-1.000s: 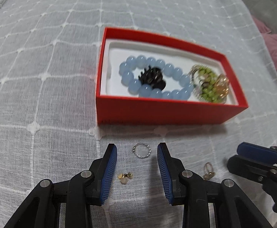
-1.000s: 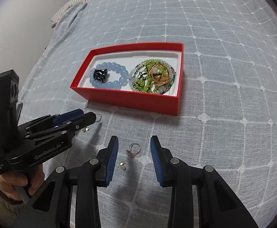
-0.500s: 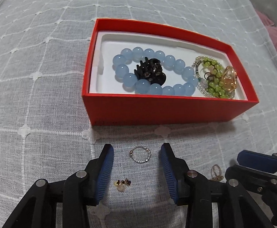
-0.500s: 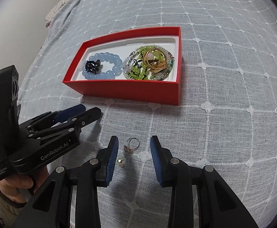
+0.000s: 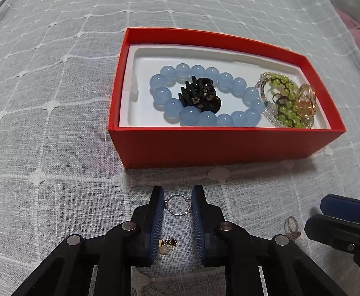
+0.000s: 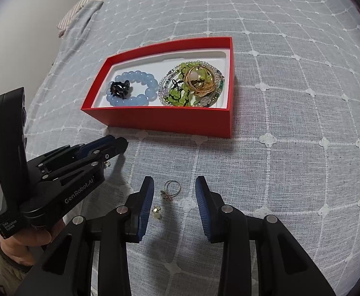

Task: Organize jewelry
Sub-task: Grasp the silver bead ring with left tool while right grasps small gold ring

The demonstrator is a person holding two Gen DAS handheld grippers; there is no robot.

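As the left tongs [image 5: 178, 206] have just been closing, their pads now pinch the beaded ring [image 5: 178, 205] on the bedspread [image 5: 56, 135] before the red box [image 5: 229, 148]; the right tongs [image 6: 174, 193] stand open around the gold ring [image 6: 172, 188], ungrasped.

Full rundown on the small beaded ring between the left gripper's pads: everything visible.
The beaded ring is a thin silvery wire loop strung with tiny pale and dark beads along its upper sides. It lies flat on the grey quilted cover, just in front of the red box. The left gripper, whose jaws have just been closing, has both blue pads against its sides. An earring lies apart, nearer the camera.
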